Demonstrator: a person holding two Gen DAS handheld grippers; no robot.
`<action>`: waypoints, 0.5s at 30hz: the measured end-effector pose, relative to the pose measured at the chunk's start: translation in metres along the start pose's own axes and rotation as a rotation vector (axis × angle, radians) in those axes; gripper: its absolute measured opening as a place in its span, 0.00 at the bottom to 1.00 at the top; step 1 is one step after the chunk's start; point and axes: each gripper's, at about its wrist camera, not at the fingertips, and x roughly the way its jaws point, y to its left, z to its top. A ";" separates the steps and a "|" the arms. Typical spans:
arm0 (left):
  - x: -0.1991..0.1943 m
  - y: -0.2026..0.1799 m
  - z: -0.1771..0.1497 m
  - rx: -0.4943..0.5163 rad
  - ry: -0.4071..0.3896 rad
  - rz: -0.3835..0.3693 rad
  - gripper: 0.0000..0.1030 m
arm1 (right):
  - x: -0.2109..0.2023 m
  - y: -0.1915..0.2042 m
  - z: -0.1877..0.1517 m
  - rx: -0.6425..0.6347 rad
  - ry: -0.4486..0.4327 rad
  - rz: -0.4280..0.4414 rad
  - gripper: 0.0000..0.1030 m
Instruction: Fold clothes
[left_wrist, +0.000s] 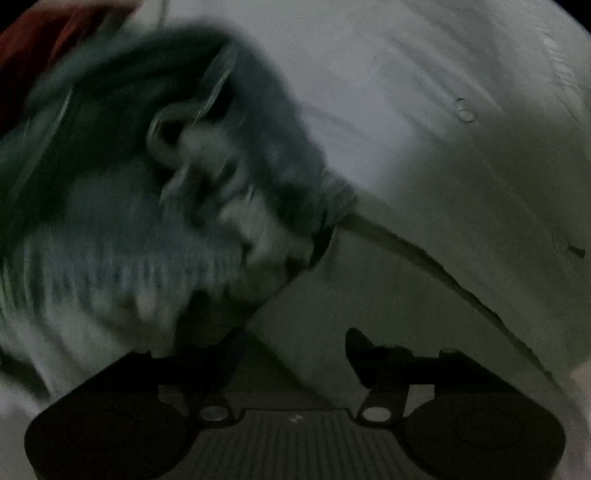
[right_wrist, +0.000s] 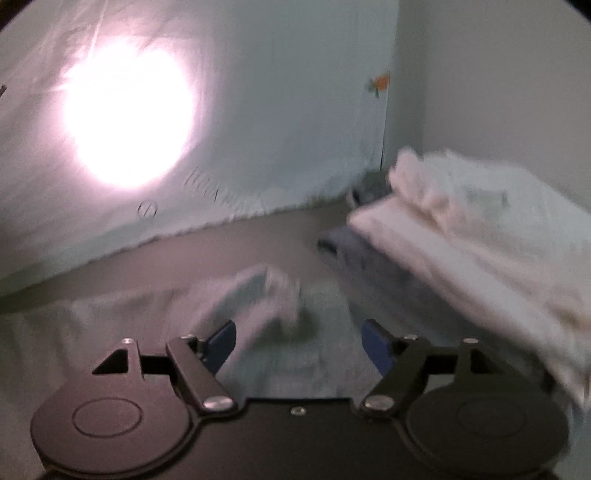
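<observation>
In the left wrist view a blurred grey-blue garment (left_wrist: 155, 206) with a ribbed hem is bunched at the left, close in front of my left gripper (left_wrist: 295, 347). Its dark fingers stand apart with only the bare surface between them; the cloth's edge lies beside the left finger. In the right wrist view a pale crumpled garment (right_wrist: 266, 295) lies on the surface just ahead of and under my right gripper (right_wrist: 299, 343). The blue pads (right_wrist: 221, 341) are spread wide and do not press on the cloth.
A stack of folded clothes sits at the right, a white piece (right_wrist: 461, 240) on top of a blue-grey one (right_wrist: 347, 247). A white sheet (right_wrist: 277, 129) with a bright light spot backs the surface. Something red (left_wrist: 37, 40) shows at the far left.
</observation>
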 end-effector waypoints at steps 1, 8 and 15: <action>0.004 0.000 -0.002 -0.009 0.010 -0.003 0.63 | -0.004 0.000 -0.007 0.011 0.014 0.007 0.77; 0.028 -0.023 -0.009 0.063 -0.050 0.062 0.04 | -0.018 -0.001 -0.037 0.046 0.064 -0.018 0.77; -0.013 -0.009 -0.001 0.071 -0.128 0.093 0.01 | -0.038 -0.004 -0.042 -0.025 0.047 -0.038 0.77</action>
